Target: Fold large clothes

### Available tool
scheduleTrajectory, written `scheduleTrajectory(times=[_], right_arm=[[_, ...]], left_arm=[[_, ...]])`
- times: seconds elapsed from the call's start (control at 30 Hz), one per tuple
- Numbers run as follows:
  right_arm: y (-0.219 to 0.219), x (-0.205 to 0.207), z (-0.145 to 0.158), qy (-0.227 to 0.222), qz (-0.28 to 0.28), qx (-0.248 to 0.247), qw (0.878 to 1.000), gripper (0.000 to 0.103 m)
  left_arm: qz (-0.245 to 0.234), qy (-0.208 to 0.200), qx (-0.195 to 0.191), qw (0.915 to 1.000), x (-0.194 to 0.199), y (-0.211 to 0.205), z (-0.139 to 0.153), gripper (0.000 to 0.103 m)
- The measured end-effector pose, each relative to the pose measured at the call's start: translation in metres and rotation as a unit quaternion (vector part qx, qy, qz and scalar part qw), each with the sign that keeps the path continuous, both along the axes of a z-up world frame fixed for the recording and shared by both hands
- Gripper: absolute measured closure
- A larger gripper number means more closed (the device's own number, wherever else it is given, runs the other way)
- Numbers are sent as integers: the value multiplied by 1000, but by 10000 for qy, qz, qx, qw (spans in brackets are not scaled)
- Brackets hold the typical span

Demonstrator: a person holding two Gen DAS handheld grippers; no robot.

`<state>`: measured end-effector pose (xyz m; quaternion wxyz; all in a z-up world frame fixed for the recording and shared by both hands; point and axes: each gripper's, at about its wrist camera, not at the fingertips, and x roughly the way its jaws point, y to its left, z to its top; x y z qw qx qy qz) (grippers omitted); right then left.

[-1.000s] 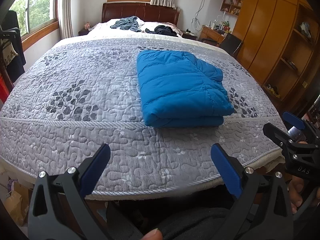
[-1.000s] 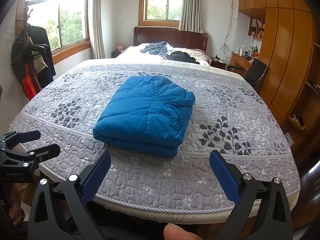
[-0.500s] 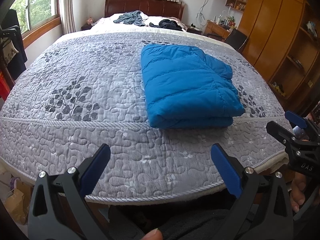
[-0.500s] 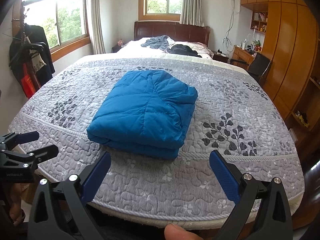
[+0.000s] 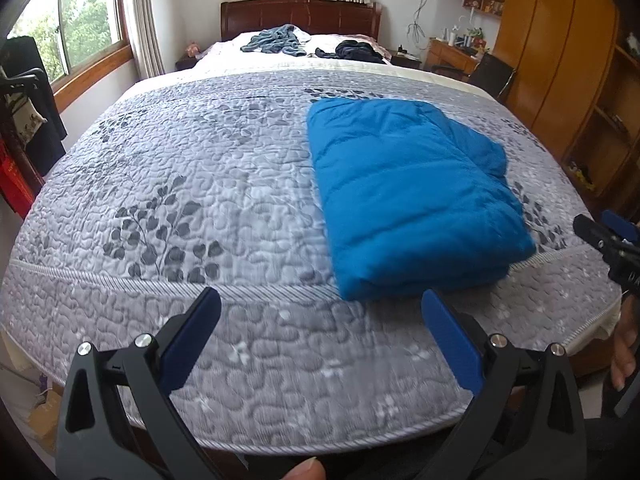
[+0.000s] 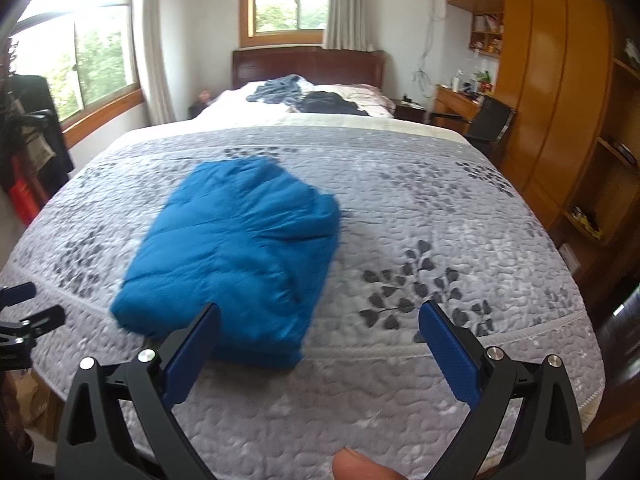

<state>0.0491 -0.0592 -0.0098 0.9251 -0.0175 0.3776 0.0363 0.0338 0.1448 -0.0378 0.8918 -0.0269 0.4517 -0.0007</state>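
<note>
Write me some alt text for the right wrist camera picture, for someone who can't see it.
A folded blue puffer jacket lies on a grey quilted bedspread with leaf prints, nothing touching it. The open right tool hovers over the bed's near edge, empty, its blue pads wide apart. Crumpled dark clothes lie by the wooden headboard; the picture is motion-blurred.

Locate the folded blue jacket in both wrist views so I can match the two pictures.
Left wrist view: the folded blue jacket lies right of centre on the grey quilt.
Right wrist view: the jacket lies left of centre, its near edge partly behind the left finger of the right claw.
Shared landmark: the dark wooden headboard at the far end.
</note>
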Motion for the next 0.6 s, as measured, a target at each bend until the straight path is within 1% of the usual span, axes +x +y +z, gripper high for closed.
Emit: scheduleTrajectory(times=[0.17,0.3,0.5,0.6], right_arm=[[-13,19,-4,-18,-223,-97,9997,4],[-29,37,-14,-50,-420,-231,9988,4],[-64,65,-26,52,-733,-167,9972,4],[-76,73,-26,55,-918,-99,9957,4]], left_arm=[[63,-41,109,9999,15,6,0,3],[128,-106,269,9995,27,11,0,3],[312,-235,551,9977,42,23,2,3],[356,-291,544,9975,47,28,5,3]])
